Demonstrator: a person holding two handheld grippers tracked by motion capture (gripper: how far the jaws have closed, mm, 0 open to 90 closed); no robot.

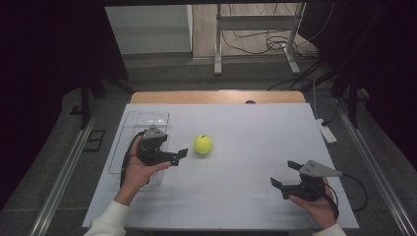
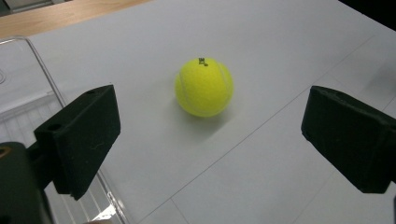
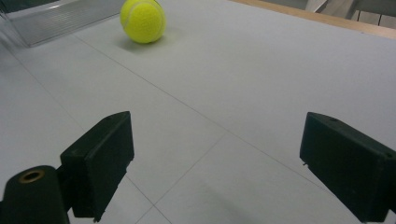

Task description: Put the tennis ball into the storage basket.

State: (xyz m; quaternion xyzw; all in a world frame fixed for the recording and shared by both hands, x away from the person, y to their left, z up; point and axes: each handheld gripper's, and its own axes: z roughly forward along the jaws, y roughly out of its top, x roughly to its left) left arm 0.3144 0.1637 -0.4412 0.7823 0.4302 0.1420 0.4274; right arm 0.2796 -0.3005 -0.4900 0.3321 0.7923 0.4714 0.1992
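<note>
A: Starting at the jaws, what is the left gripper (image 2: 205, 140) doing?

B: Its jaws are standing spread wide with nothing between the pads; the tennis ball (image 2: 204, 87) is sitting just ahead of them on the white table (image 2: 289, 51), framed in the gap but untouched

A: And the right gripper (image 3: 215, 163)?

B: It is also gaping wide and gripping nothing; in the high view it is resting near the table's front right, well apart from the ball

A: So which step is in hand?

B: I'd judge the left gripper is lining up for a reach on the ball; the grasp is not yet made

A: What is the next move asking for?

B: Probably easing the left gripper (image 1: 167, 150) forward until the ball (image 1: 202, 144) is sitting squarely between the pads, then closing gently; a round ball could be rolling off at a glancing touch

A: Any containers?

B: A clear plastic tray (image 1: 133, 123) is lying at the table's left, just beside and partly under the left hand (image 1: 137, 172); I am seeing nothing lying in it
</note>
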